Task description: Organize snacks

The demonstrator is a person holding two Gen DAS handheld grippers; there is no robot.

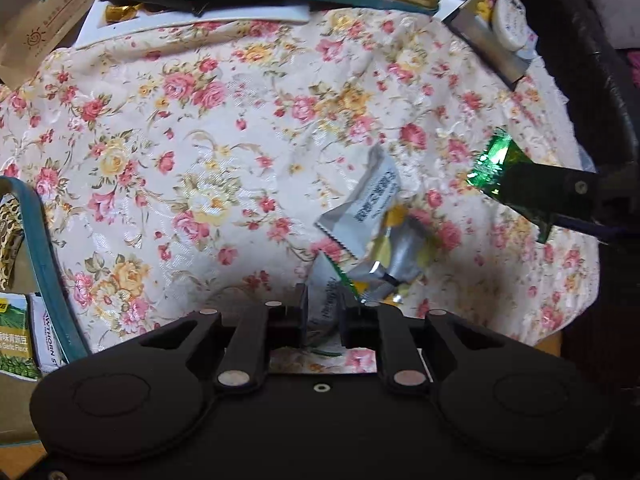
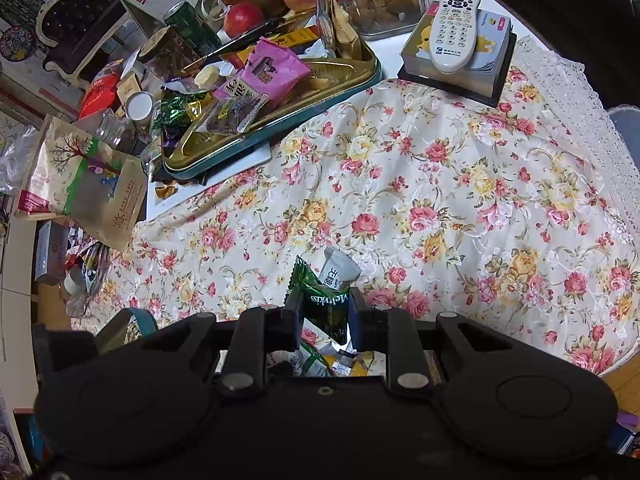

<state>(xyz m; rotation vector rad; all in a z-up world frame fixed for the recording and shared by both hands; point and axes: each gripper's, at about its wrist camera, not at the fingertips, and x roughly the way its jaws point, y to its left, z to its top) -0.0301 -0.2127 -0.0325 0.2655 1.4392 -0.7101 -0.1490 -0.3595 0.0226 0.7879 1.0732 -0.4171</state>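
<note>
The right gripper (image 2: 323,312) pinches a green packet (image 2: 326,304) (its print reads upside down) above the floral cloth (image 2: 440,184). The left gripper (image 1: 323,308) stands slightly parted around a white sachet (image 1: 325,306), whether touching it I cannot tell. More wrappers (image 1: 372,216) lie just beyond.

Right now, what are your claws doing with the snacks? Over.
Right claw shut on green foil Meltykiss packet. Left claw around white snack packet, grip unclear. Silver packets piled on floral tablecloth.
</note>
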